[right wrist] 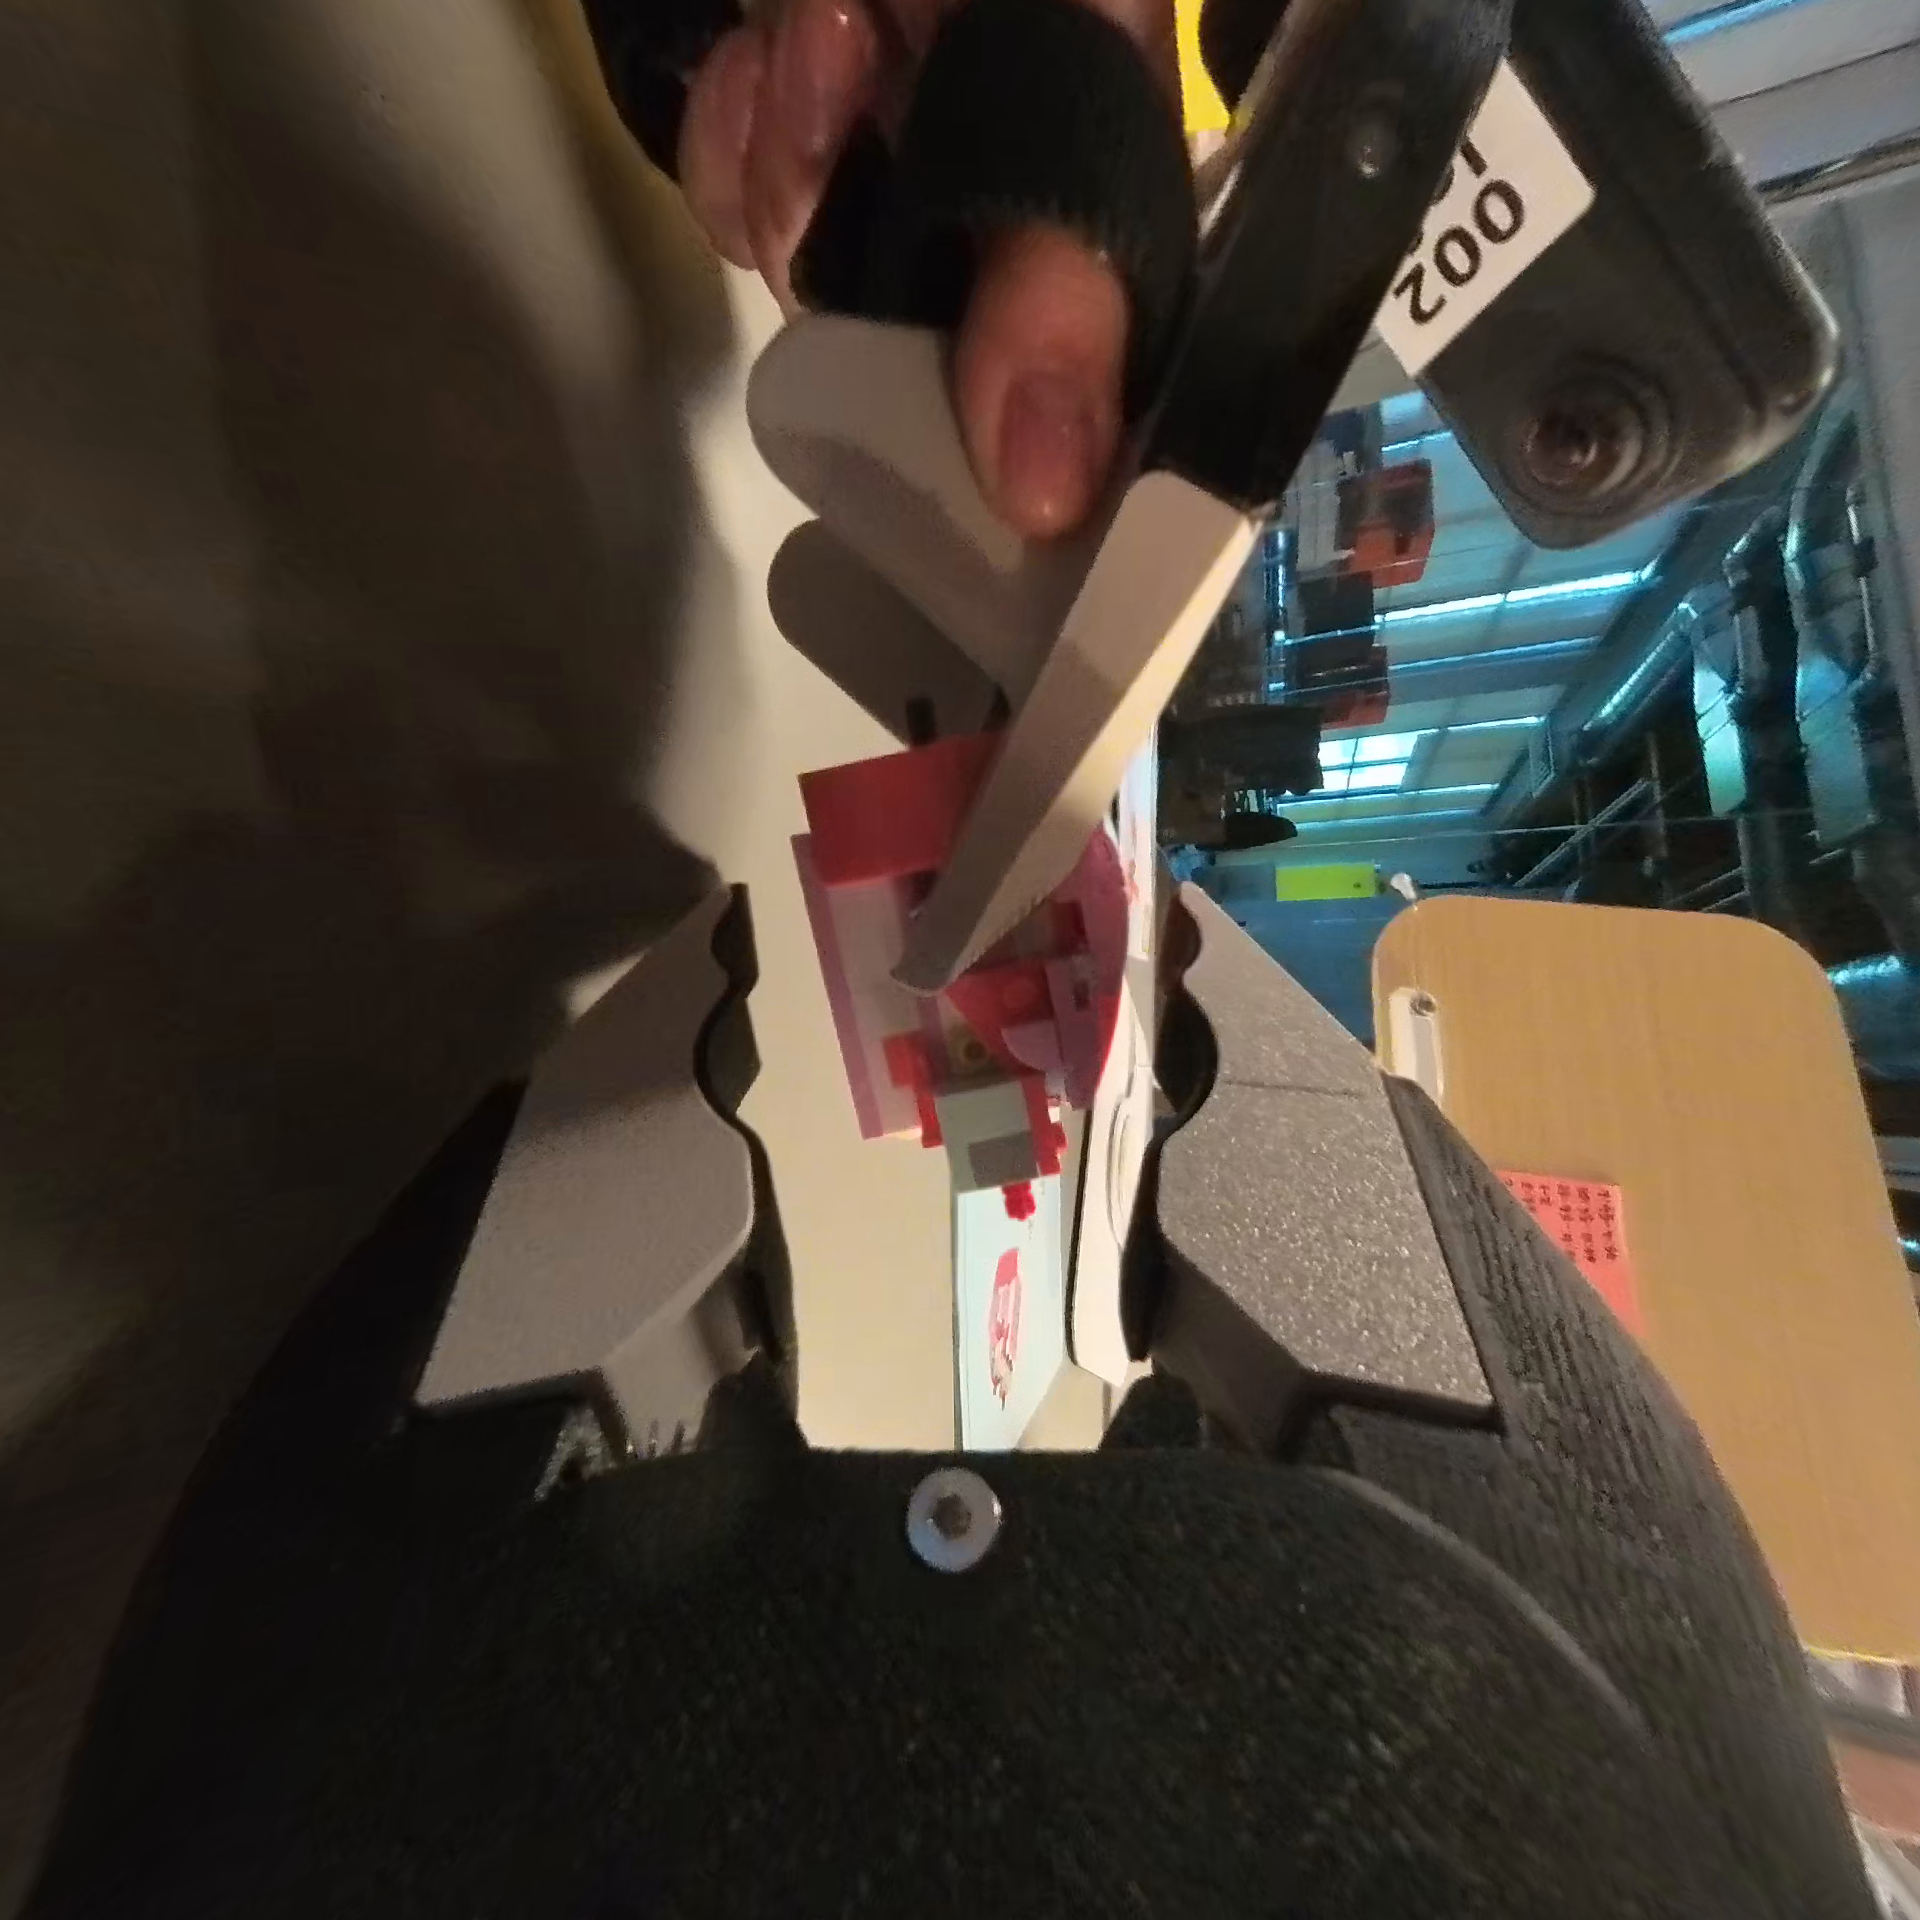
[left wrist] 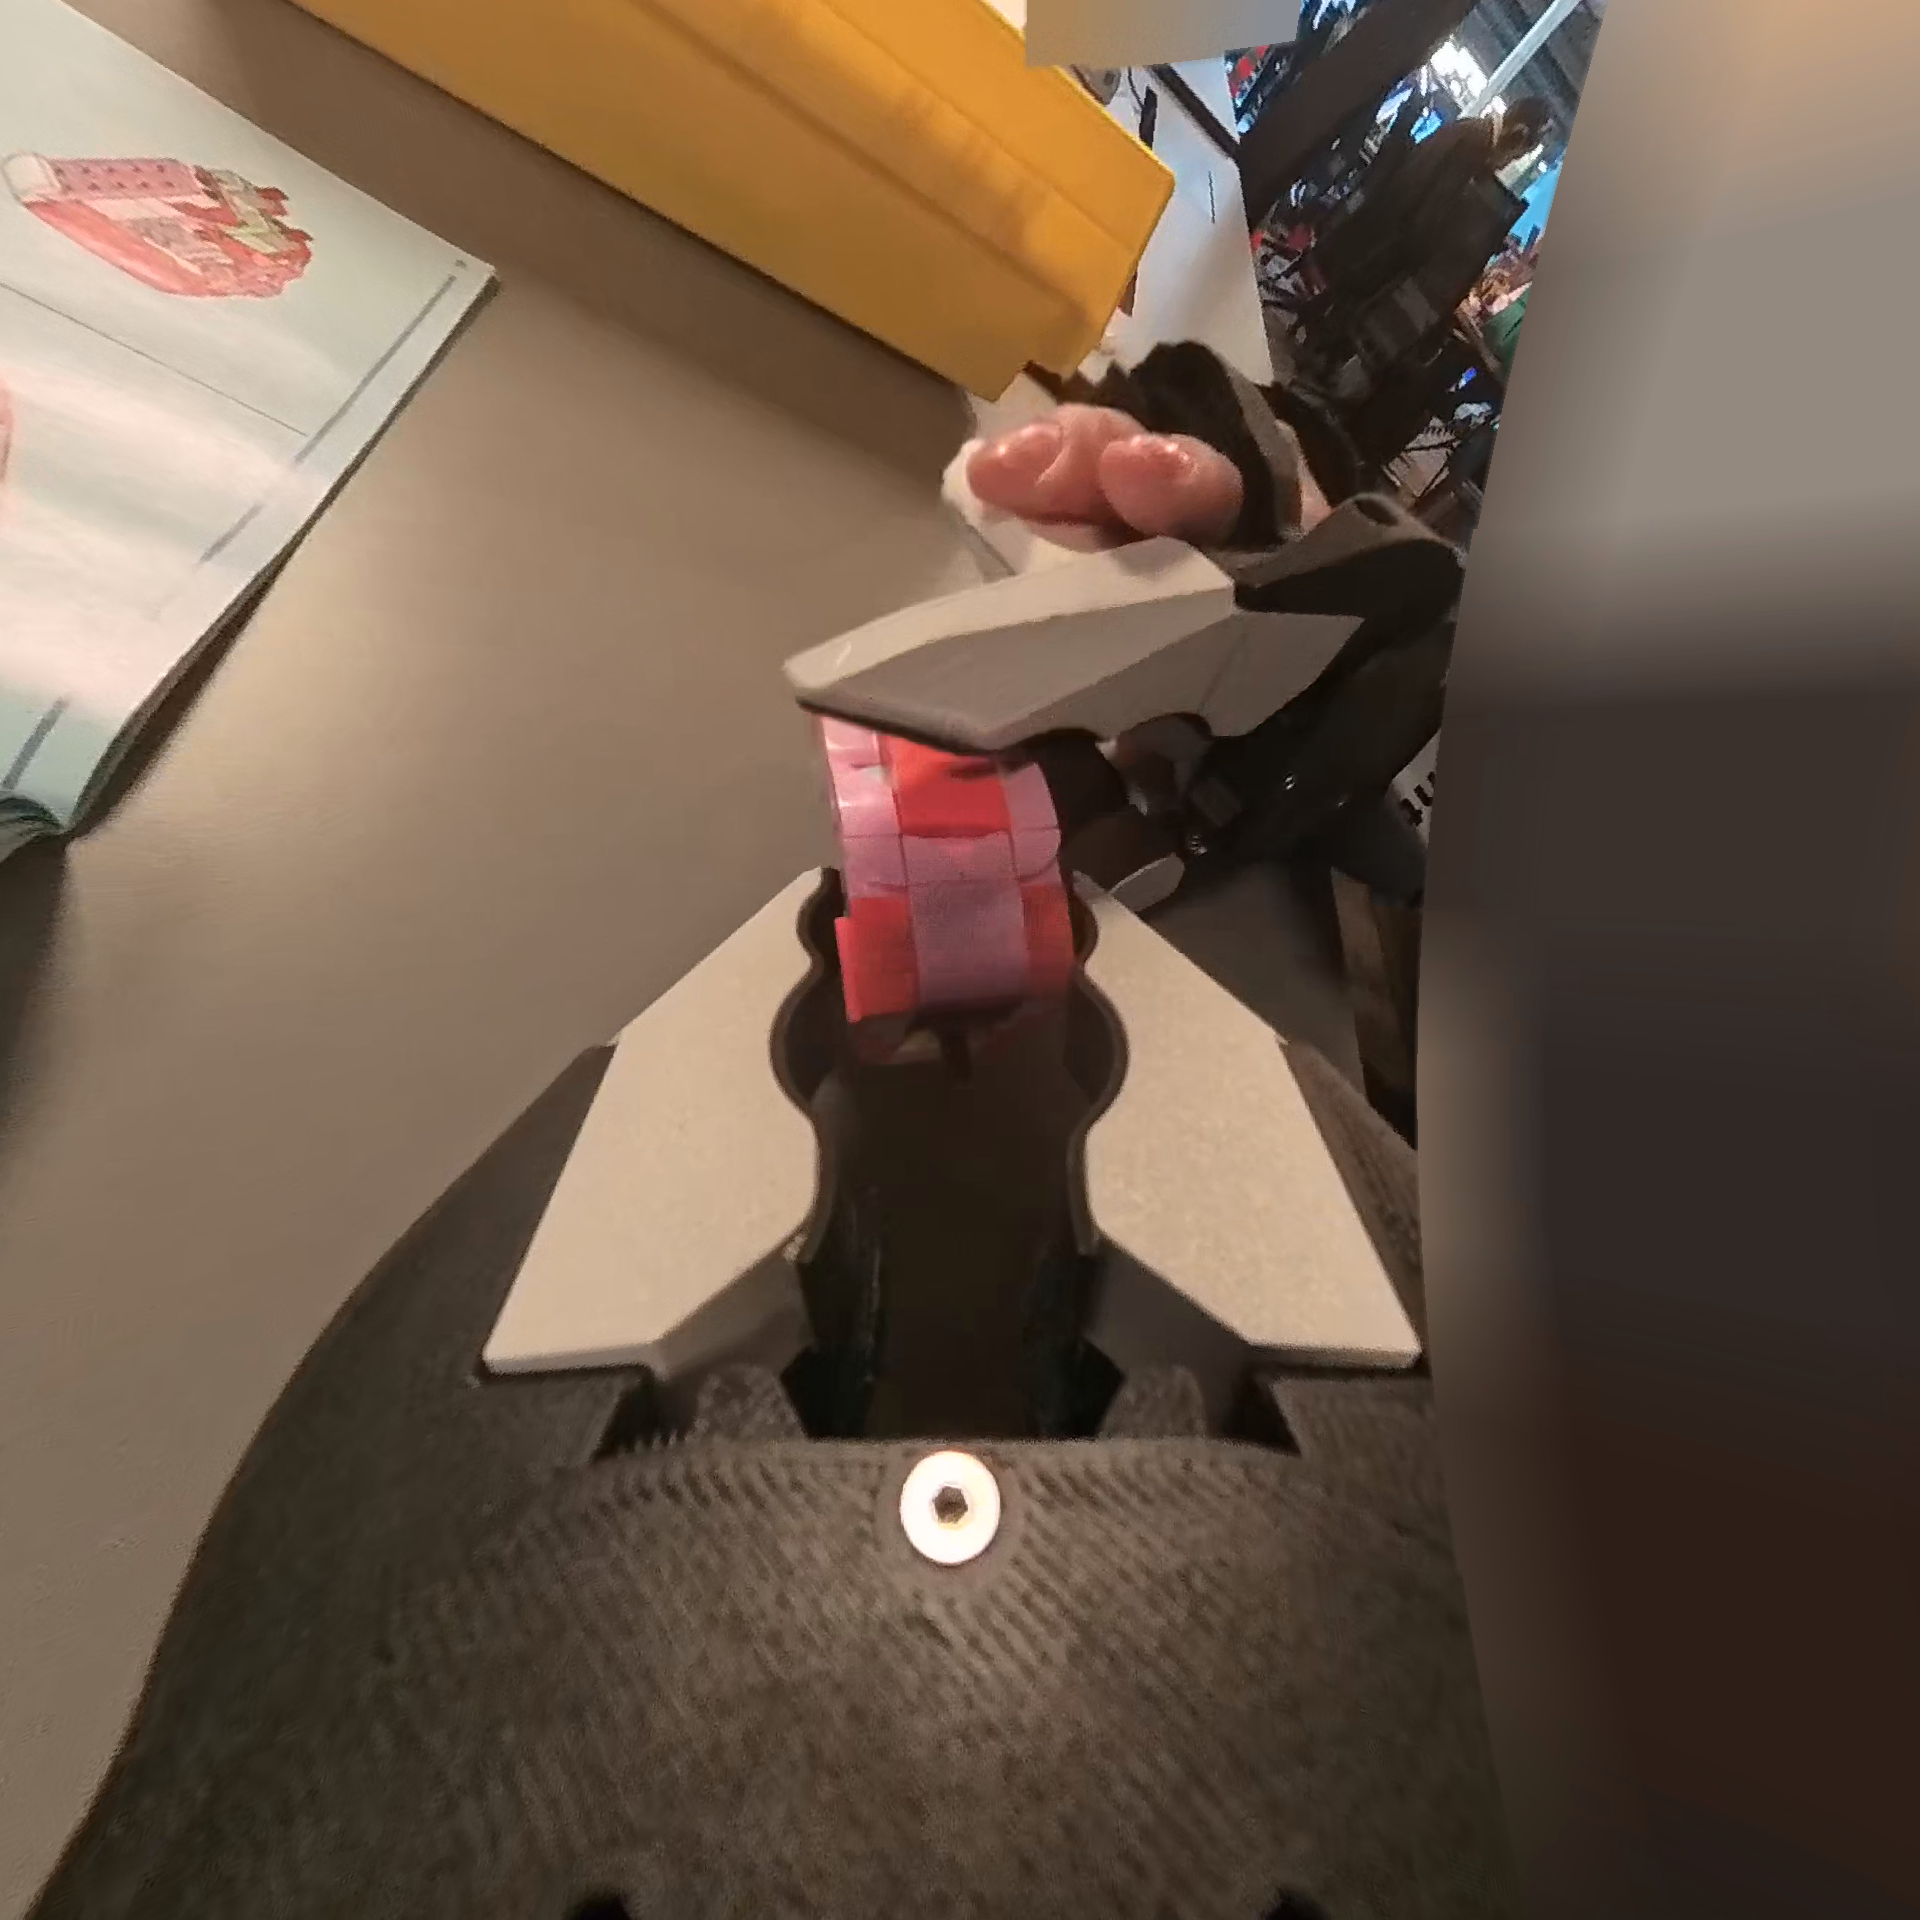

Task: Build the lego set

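One pink-and-red brick model [left wrist: 940,914], part-built, is clamped between the left gripper [left wrist: 951,914] fingertips, both pads pressed on its sides, and held clear of the table [left wrist: 520,623].
One right gripper [right wrist: 961,997], jaws spread wide, the model [right wrist: 935,997] between them and apart from both pads; its upper finger [left wrist: 997,675] lies over the model's far end.
One hand [left wrist: 1101,478], gloved, on the right gripper's handle.
One instruction booklet [left wrist: 187,343], open, left of the left gripper.
One yellow bin [left wrist: 831,145], ahead of it.
One wooden chair back [right wrist: 1621,1195], right of the right gripper.
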`<state>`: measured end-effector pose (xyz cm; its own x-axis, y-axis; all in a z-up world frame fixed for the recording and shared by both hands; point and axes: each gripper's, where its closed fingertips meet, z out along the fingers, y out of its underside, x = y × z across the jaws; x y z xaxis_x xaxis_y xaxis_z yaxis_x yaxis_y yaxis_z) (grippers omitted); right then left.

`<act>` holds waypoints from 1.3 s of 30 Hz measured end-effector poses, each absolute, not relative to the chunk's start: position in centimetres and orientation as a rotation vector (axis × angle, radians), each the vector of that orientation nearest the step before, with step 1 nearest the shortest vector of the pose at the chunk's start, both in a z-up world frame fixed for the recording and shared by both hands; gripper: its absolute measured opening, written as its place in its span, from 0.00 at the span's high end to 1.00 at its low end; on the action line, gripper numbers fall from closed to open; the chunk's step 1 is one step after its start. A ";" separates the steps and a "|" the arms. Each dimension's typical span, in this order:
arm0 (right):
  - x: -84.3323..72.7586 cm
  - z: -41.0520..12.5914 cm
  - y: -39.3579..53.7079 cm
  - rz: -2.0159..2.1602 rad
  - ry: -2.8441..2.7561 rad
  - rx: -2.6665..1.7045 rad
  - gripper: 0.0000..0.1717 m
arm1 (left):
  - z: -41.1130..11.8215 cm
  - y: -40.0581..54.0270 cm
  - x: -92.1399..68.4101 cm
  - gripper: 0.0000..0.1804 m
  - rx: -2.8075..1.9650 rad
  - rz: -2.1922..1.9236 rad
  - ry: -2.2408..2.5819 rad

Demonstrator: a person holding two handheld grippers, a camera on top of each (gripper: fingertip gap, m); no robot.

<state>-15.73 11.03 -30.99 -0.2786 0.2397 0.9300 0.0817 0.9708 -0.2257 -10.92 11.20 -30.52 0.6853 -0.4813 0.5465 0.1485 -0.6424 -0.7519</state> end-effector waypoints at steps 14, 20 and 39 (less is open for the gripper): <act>-16.1 -31.0 11.0 0.073 -1.828 -0.191 0.69 | -30.8 11.0 -10.8 0.78 -2.106 -0.889 0.301; -16.5 -31.3 11.1 0.105 -1.807 -0.223 0.69 | -31.0 11.2 -11.1 0.78 -2.110 -0.880 0.281; -16.9 -30.7 12.1 0.044 -1.736 -0.220 0.70 | -30.6 11.3 -11.5 0.77 -2.094 -0.820 0.294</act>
